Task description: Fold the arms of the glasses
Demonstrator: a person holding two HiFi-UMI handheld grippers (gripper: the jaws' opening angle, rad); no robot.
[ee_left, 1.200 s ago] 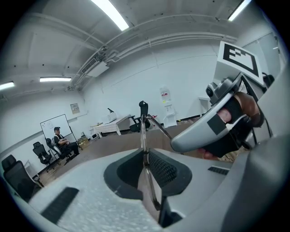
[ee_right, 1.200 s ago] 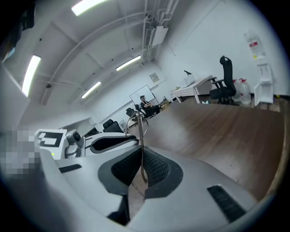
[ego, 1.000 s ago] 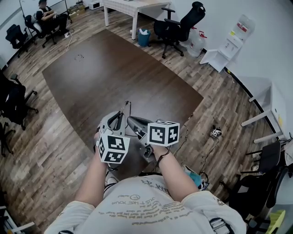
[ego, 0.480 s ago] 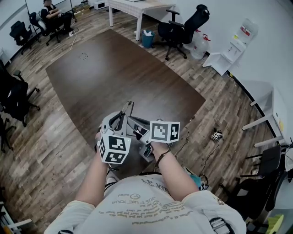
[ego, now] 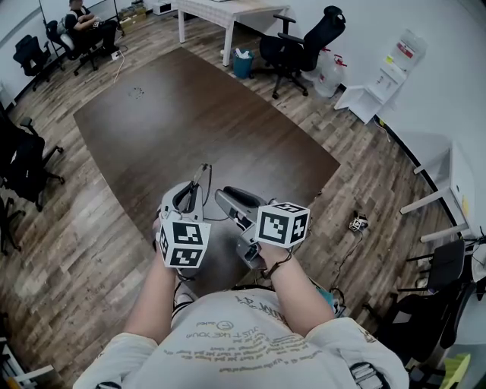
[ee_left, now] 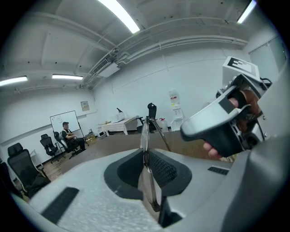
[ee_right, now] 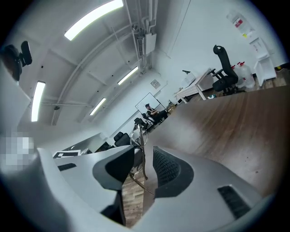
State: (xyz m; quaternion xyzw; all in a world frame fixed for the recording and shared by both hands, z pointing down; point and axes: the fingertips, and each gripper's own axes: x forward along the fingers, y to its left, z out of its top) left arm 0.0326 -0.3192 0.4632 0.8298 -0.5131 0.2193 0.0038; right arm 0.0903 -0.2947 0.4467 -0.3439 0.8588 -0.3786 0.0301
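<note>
The glasses (ego: 200,177) are held up in the air at the lower centre of the head view, above the near edge of the dark brown table (ego: 190,114). They show there only as a thin wire shape that rises from the tip of the left gripper (ego: 191,191).

In the left gripper view the glasses (ee_left: 145,136) stand edge-on in the middle of the frame. The left gripper (ee_left: 146,168) has its two pads pressed together on the frame's lower part, so it pinches the glasses.

The right gripper (ego: 225,197) lies just right of the left one in the head view, with its tip pointing toward the glasses. In the right gripper view its jaws have just been opening and now stand spread. One thin arm (ee_right: 141,159) of the glasses runs down through the gap between the pads, and neither pad presses on it. A round lens rim (ee_right: 136,129) shows above the jaws. Whether that arm is fully folded cannot be told.

Each gripper's marker cube (ego: 184,243) sits low in the head view, above the person's forearms. Wooden floor (ego: 357,152) surrounds the table. At the top of the frame stand a white desk (ego: 220,9) and black office chairs (ego: 300,45). A seated person (ego: 80,19) is at the upper left.
</note>
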